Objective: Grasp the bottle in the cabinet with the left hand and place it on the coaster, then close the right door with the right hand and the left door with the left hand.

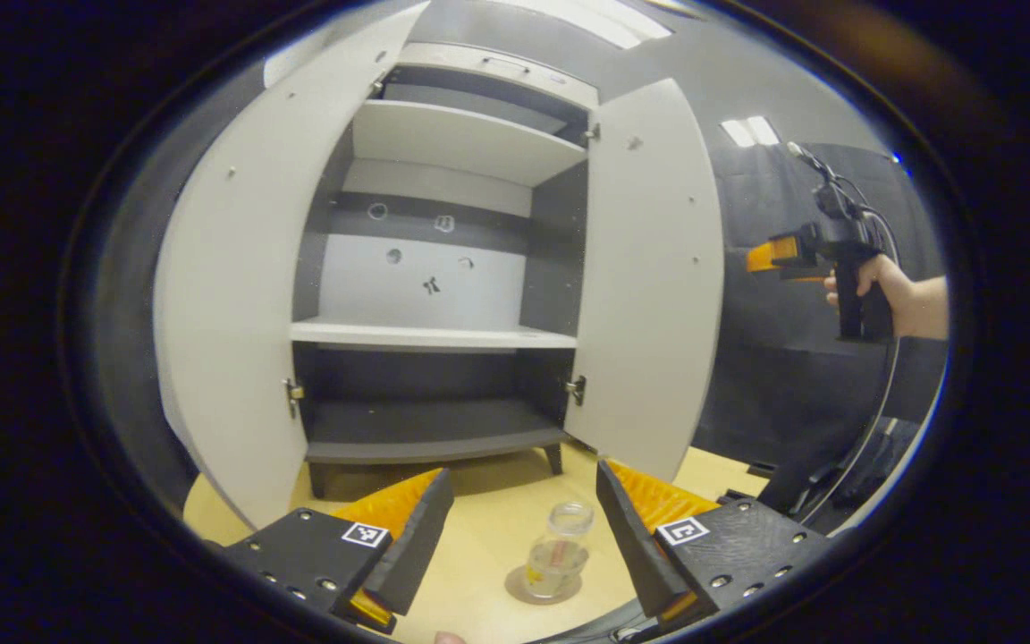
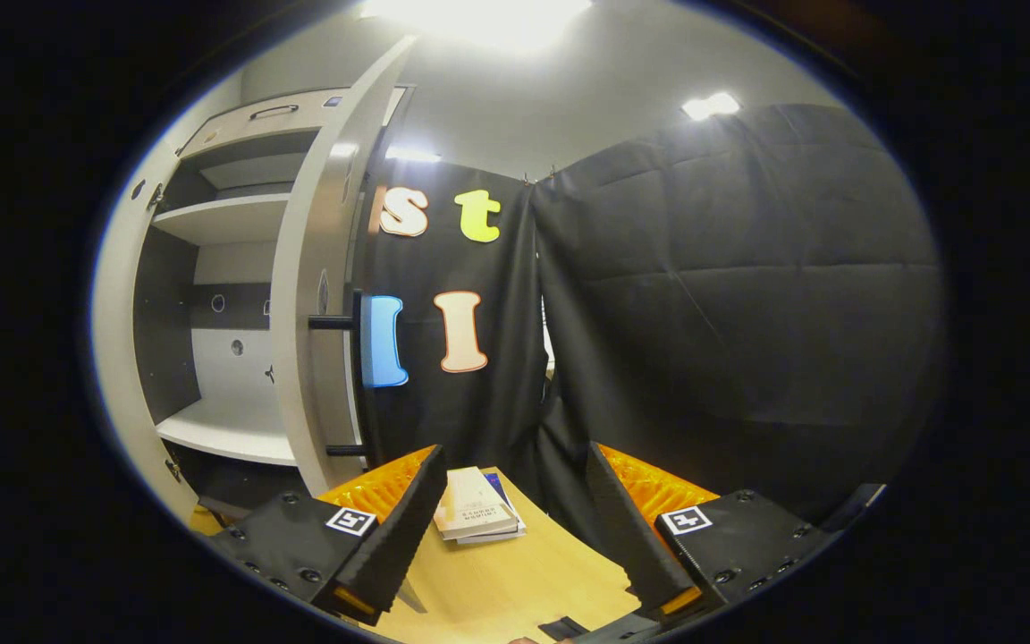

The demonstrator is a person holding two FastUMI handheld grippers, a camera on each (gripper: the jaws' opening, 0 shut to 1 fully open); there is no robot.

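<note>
With the bottle (image 1: 558, 556) standing on its coaster (image 1: 543, 587), my left gripper (image 1: 524, 546) hangs spread and empty — right gripper (image 2: 510, 537) likewise spread, facing the right door (image 2: 323, 295), which I judge comes next.

The left door (image 1: 229, 331) is cut off at its lower corner by the left gripper (image 1: 524, 537); the bottle's (image 1: 558, 563) contents are too small to be told.
</note>
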